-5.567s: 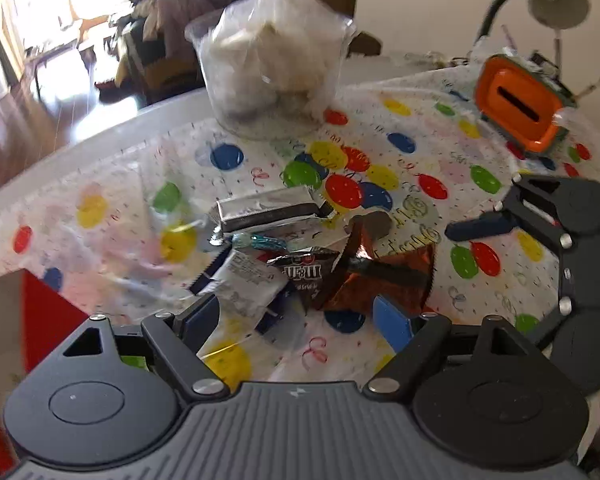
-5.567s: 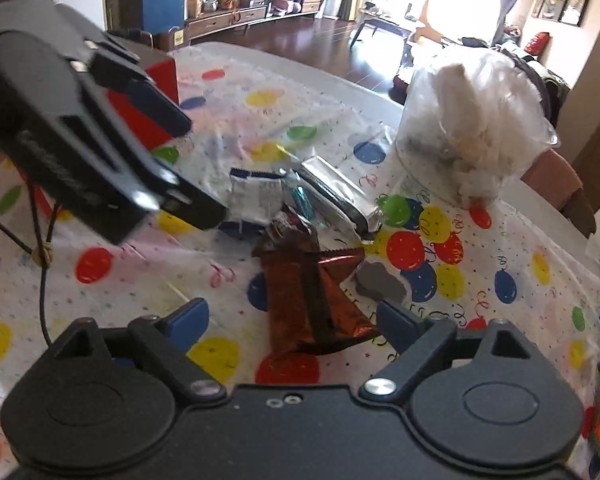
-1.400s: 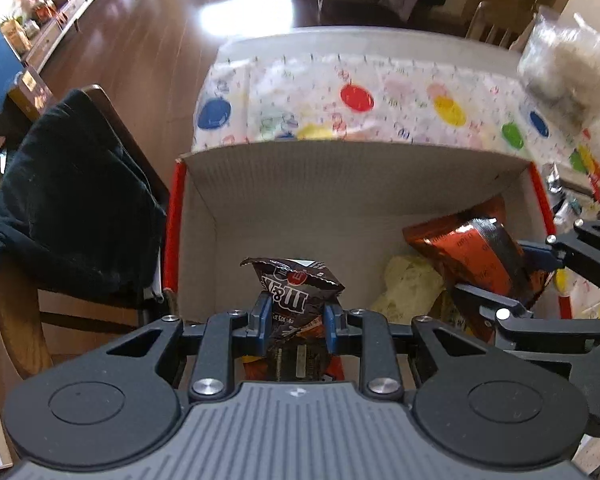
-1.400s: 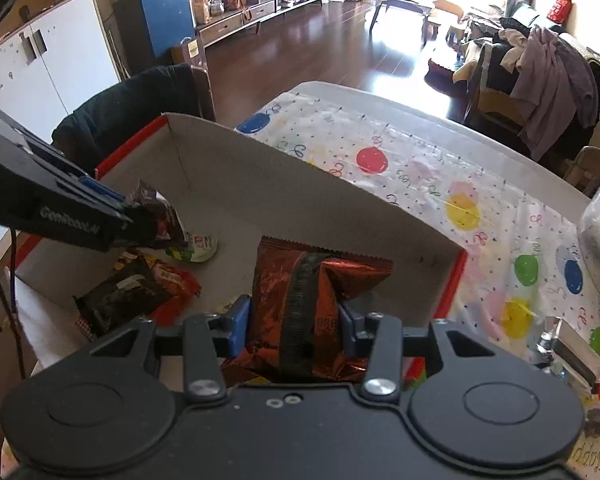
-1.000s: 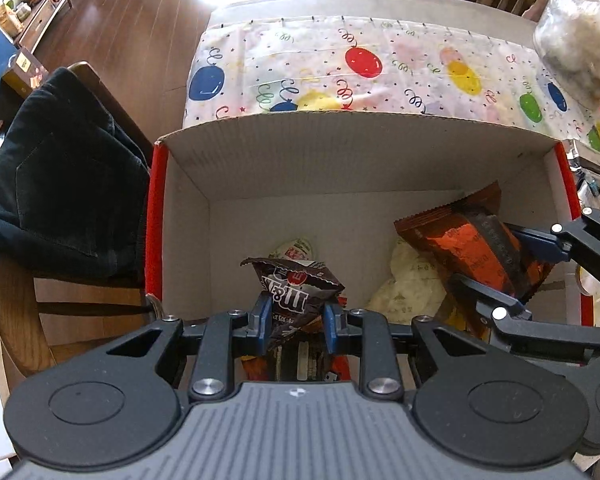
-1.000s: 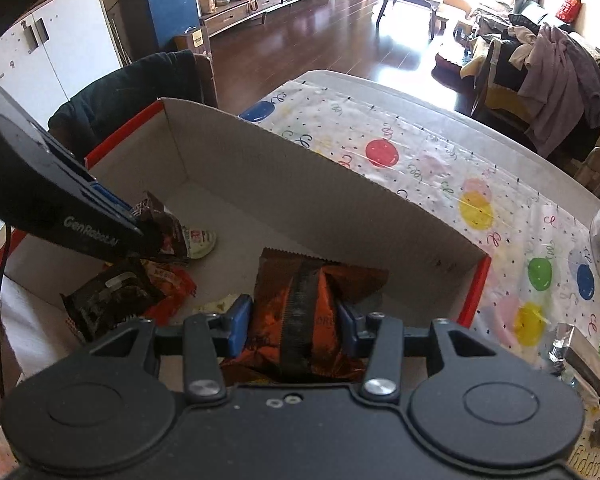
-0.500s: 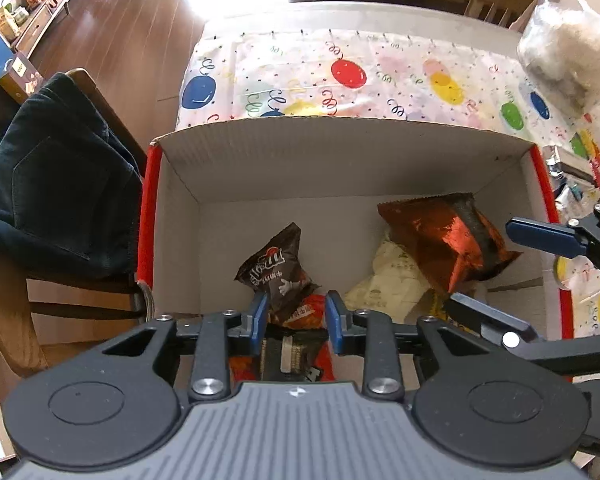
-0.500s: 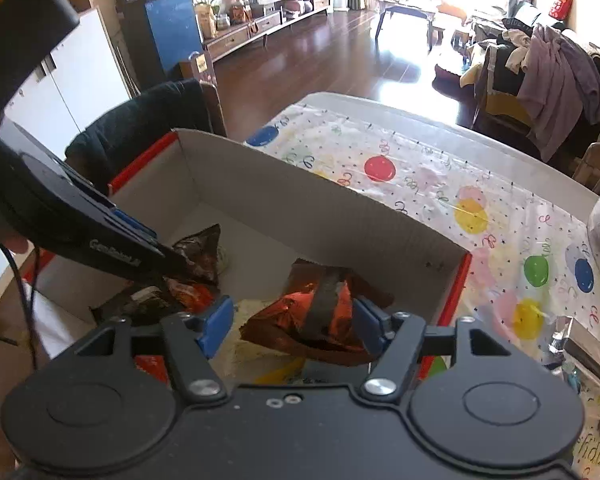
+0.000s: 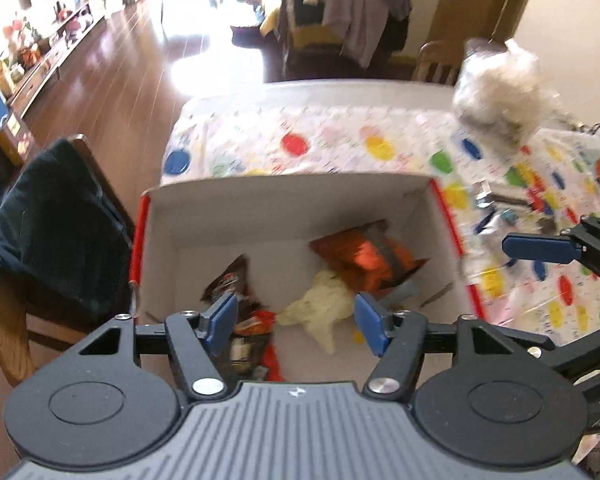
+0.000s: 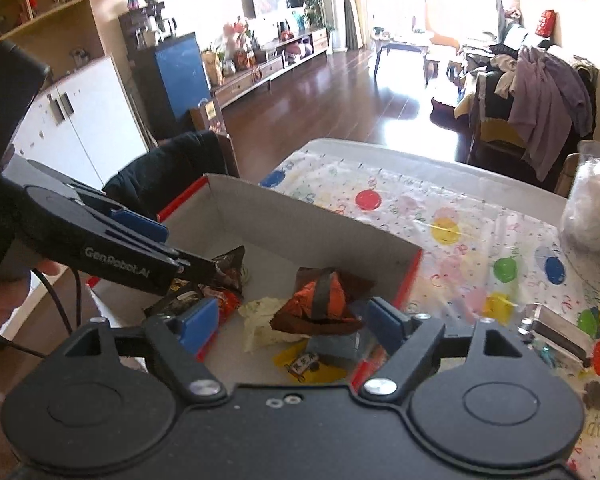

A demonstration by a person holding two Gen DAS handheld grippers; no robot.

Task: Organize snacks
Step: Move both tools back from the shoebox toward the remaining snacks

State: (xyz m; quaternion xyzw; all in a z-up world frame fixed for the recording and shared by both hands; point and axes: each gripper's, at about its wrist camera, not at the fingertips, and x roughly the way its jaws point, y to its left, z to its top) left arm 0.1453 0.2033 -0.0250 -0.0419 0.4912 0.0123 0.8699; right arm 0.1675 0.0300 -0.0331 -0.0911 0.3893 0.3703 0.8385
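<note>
With both the left gripper point(image 9: 296, 322) and the right gripper point(image 10: 288, 324) held apart and empty above the cardboard box point(image 9: 300, 200), where the orange-brown snack bag point(image 10: 320, 300) and M&M's packet point(image 9: 228, 284) lie, the silver-wrapped snack point(image 10: 560, 332) on the tablecloth is judged to need fetching next.

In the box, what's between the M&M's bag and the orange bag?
A pale yellow wrapper lies between the M&M's bag and the orange bag, plainest in the left wrist view.
</note>
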